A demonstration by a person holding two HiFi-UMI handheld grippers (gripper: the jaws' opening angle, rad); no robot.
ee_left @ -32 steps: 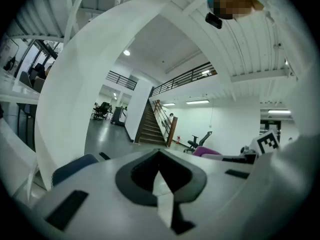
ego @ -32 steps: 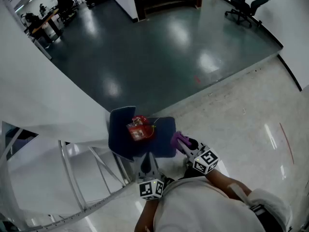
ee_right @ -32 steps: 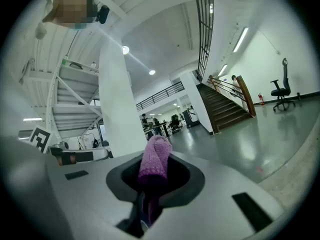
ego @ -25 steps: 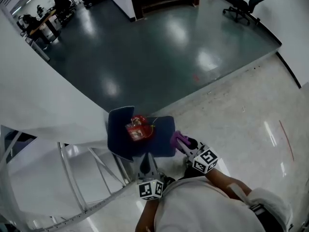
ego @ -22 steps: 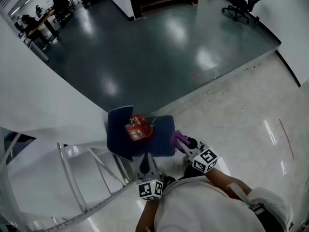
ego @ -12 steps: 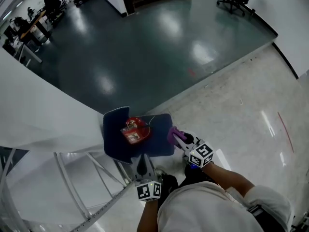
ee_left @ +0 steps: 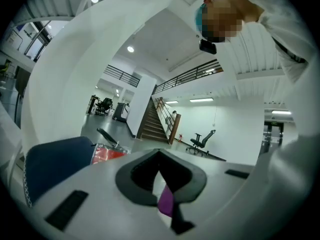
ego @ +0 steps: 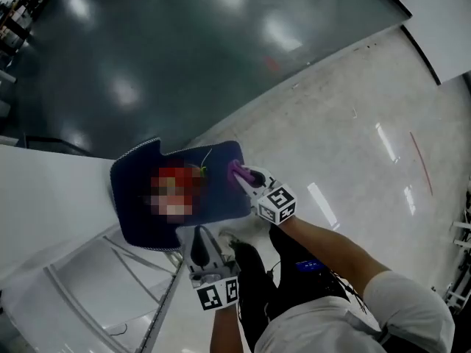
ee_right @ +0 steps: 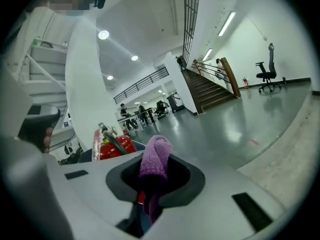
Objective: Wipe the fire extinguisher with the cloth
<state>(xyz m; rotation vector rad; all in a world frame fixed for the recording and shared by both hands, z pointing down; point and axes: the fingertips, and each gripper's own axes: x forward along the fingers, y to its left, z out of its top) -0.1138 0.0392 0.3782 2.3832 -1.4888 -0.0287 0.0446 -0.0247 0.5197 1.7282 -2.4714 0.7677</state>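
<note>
Fire extinguisher (ego: 179, 181) wiping looks not yet begun. Nearest the person, the left gripper (ego: 199, 241) points toward a dark blue mat (ego: 140, 223), its jaws drawn together on nothing. Just beyond, the right gripper (ego: 245, 179) is clamped on a folded purple cloth (ego: 237, 170), which stands up out of its jaws over the mat's right edge. The red extinguisher sits at the mat's middle, near the cloth but apart from it. Farther off spreads a glossy dark floor (ego: 184, 50). Since a second ago the person has leaned in, so mat and extinguisher fill more of the head view. The approach seems to be ending, with the first stroke probably next.
</note>
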